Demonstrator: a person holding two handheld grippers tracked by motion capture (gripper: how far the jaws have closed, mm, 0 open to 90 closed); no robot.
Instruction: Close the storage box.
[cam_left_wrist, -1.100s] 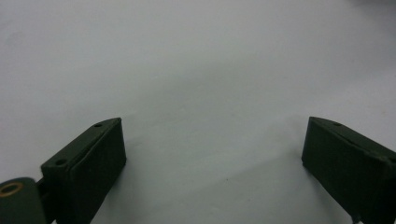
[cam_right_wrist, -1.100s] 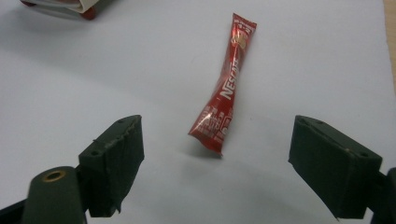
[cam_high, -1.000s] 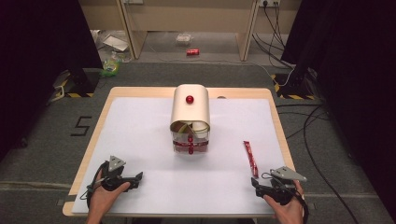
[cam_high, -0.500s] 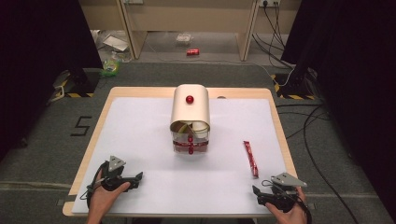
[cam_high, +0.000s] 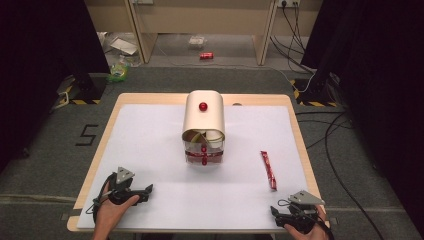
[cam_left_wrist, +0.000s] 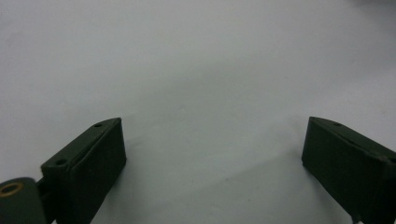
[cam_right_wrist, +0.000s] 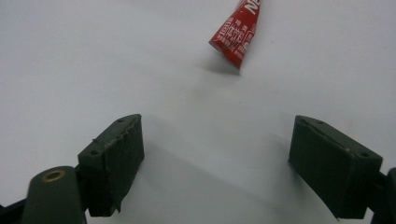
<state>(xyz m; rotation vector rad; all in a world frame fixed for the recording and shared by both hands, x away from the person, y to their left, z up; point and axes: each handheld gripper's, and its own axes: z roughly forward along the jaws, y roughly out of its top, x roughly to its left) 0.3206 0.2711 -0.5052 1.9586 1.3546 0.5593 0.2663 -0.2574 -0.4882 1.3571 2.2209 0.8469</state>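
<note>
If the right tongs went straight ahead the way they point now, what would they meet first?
Most likely the red sachet: in the right gripper view its near end lies just ahead of the open right tongs, slightly right of centre. Bare white table lies between them.

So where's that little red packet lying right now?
In the high view the red packet lies flat on the table's right side, between the bread box and the right gripper, touching neither.

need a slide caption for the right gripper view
Open right gripper over the white table, a red sachet lying just ahead.
</note>
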